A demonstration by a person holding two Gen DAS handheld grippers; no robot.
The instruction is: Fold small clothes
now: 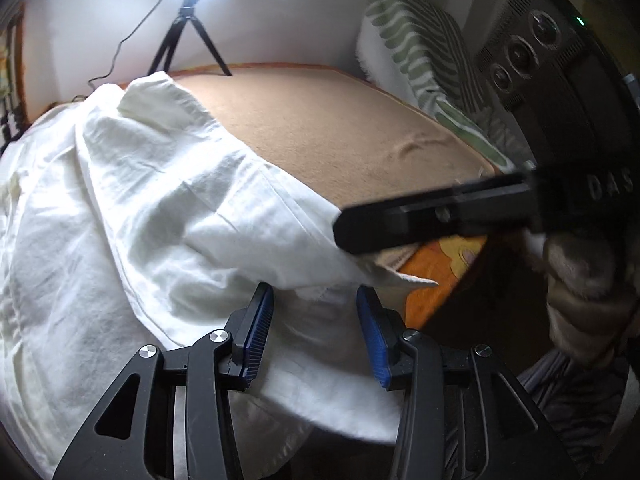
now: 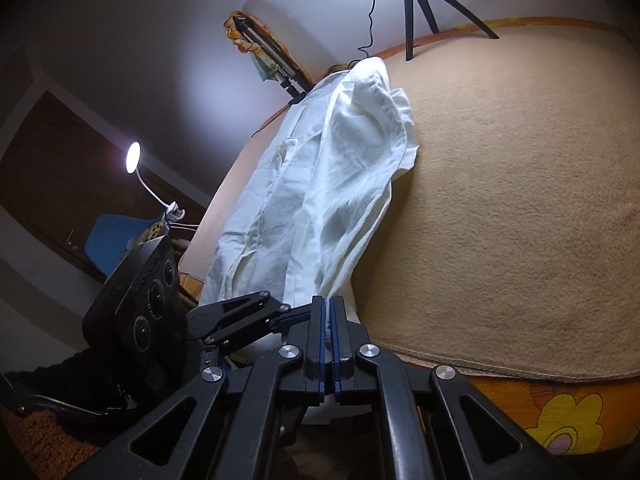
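My left tool [image 1: 315,300] points down at the near edge of the bed [image 1: 340,128], its blue pads [image 1: 260,320] standing partly apart; the near fold of the white shirt [image 1: 160,208] lies between and beneath them, but neither pad presses on it, so this tool grips nothing. My right tool [image 2: 330,312] is clamped, its two pads drawn together on a pinch of the shirt's [image 2: 320,184] near hem, and the cloth rises from that pinch in a taut, narrowing fold. In the left wrist view the right tool [image 1: 344,232] enters from the right, its tip meeting the shirt's corner above the bed's edge, with my hand [image 1: 584,280] behind it. The shirt is crumpled and spread lengthwise over the left part of a tan blanket [image 2: 500,208], one rumpled end lying toward the far side near a black tripod [image 2: 420,8]. The blanket covers an orange printed sheet [image 2: 560,412] that shows at the bed's near edge. A striped green pillow [image 1: 412,44] leans at the far right of the bed, and a small lamp [image 2: 133,157] glows off to the left of the room.
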